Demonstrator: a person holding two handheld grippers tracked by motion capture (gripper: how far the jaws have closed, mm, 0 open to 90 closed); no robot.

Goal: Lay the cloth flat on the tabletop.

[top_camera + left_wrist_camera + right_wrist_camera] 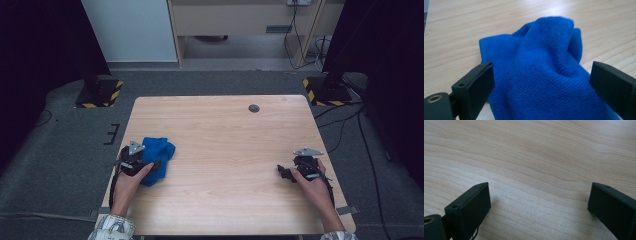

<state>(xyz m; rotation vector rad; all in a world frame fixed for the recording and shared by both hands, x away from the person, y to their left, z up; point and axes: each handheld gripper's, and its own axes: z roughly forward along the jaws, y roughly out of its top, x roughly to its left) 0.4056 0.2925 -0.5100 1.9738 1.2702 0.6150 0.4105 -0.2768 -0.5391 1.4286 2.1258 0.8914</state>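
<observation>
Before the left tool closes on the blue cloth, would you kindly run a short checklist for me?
1. Left tool open: ok, jaws wide apart.
2. Blue cloth between its jaws: ok, bunched fabric sits in the gap.
3. Cloth fully on the table: ok, near the left edge.
4. Right tool empty and open: ok, bare wood between its jaws.
5. Jaws touching the cloth: cannot tell.

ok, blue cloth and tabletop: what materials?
Blue cloth: looks like microfibre or terry, matte; fine looped ribbed pile and soft crumpled folds. Tabletop: light wood grain, smooth with slight sheen; likely laminate or veneer, can't tell which.
</observation>
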